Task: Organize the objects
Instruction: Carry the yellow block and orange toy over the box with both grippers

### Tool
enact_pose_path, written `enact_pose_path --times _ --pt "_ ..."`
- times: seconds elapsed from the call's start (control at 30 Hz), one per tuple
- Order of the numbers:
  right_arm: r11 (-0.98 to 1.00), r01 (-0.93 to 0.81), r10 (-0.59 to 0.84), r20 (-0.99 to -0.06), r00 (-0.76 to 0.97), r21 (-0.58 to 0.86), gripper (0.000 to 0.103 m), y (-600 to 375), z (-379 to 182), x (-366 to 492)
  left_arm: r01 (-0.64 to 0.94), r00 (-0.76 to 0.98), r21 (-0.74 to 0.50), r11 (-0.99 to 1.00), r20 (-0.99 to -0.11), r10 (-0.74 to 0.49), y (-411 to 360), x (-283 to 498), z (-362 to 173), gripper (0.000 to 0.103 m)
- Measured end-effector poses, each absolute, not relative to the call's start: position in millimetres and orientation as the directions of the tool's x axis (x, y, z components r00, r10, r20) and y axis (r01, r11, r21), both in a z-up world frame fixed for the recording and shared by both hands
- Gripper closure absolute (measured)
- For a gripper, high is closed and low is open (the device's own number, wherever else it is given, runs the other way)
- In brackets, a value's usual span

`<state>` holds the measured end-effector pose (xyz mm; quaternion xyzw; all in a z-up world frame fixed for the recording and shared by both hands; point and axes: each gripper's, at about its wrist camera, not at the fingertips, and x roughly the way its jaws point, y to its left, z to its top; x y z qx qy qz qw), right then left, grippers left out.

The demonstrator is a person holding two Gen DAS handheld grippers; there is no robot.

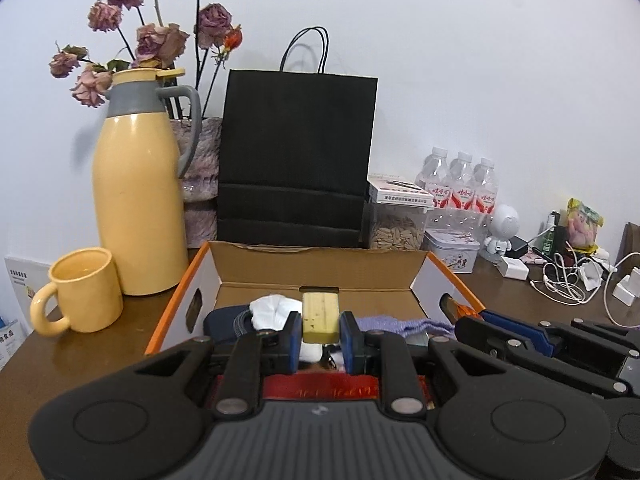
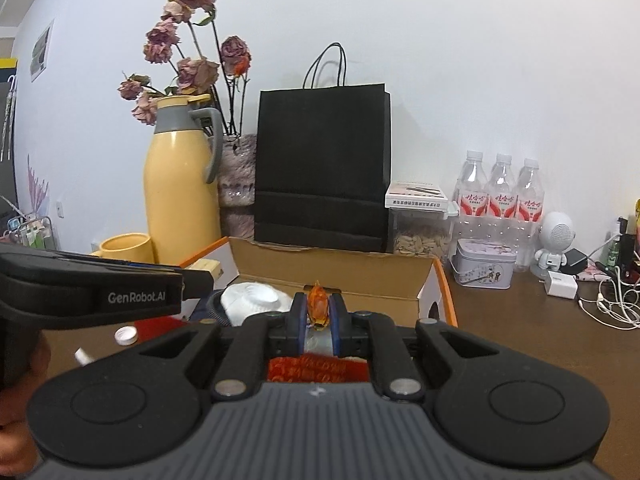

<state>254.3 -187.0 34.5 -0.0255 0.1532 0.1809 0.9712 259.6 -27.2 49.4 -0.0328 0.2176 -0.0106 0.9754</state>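
Two fisheye wrist views look over a brown surface (image 1: 92, 356) toward a white wall.

Going left to right in the left wrist view: a white card at the far left edge is cut off, its print too small to read. A yellow mug (image 1: 82, 292) stands just beside a tall yellow jug (image 1: 138, 200) with a grey collar. Dried roses (image 1: 160, 40) rise behind the jug; their vase is mostly hidden by the jug and by a black paper bag (image 1: 298, 156).

In front of the bag sits an open cardboard box (image 1: 320, 272) with orange edges. Its contents are partly hidden by the gripper bodies: a white cloth bundle (image 1: 272, 310), something dark blue, a lilac knitted piece (image 1: 400, 325) and red printed packaging can be made out.

The left hand-held gripper (image 1: 320, 326) points slightly downward over the box, its blue pads clamped on a pale yellow block (image 1: 320, 316) held upright above the contents.

The right hand-held gripper (image 2: 318, 312) is alongside, also tilted slightly down over the box, its jaws closed tight on a small glossy orange object (image 2: 319, 306) whose nature is hard to tell.

Further right stand three water bottles (image 1: 460, 184), a tin (image 1: 452, 250), a small white robot figure (image 1: 500, 232) and tangled white cables (image 1: 568, 280); the items at the right edge are cut off.
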Motion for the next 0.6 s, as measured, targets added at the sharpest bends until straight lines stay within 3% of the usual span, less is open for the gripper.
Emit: enact_pose_path --times 0.6 --pt "0.931 -0.362 0.350 -0.374 0.859 0.040 0.091 -185.3 20.4 353.7 -0.025 0.884 -0.036 0.999 -0.467 0.005 -28.7 357.0 36.5 0.084"
